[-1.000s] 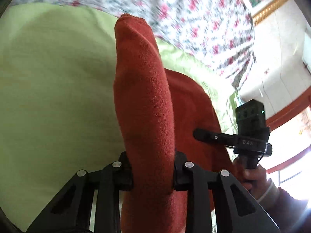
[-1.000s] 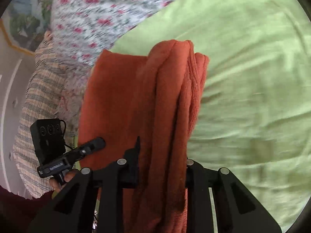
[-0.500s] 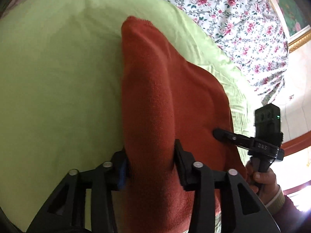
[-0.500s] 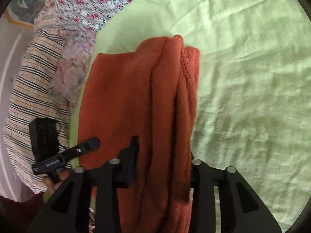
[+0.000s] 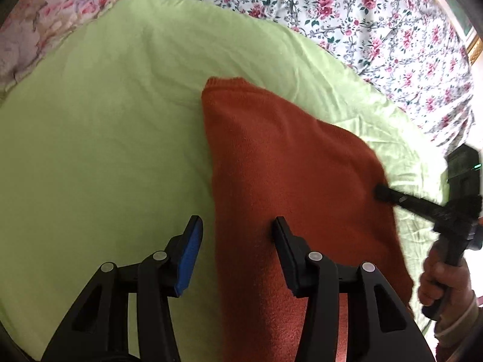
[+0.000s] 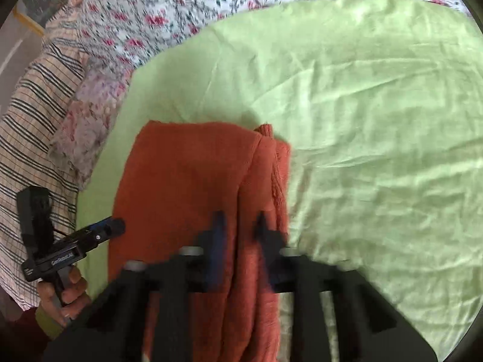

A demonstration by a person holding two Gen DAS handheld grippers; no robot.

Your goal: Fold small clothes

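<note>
A rust-orange knitted garment lies folded on a light green sheet. My left gripper is open over the garment's left edge, one finger on the sheet side, the other above the cloth. In the right wrist view the garment lies flat with a thicker fold along its right edge. My right gripper is blurred; its fingers stand a little apart astride that fold, and I cannot tell whether they still pinch it. Each gripper also shows in the other's view, the right and the left.
A floral bedcover lies beyond the green sheet. A striped cloth and a faded floral pillow lie at the left of the right wrist view. The person's hands hold the gripper handles.
My left gripper has opened and let go of the garment, which now lies flat on the sheet. My right gripper's fingers have moved apart and lowered with the fold.
</note>
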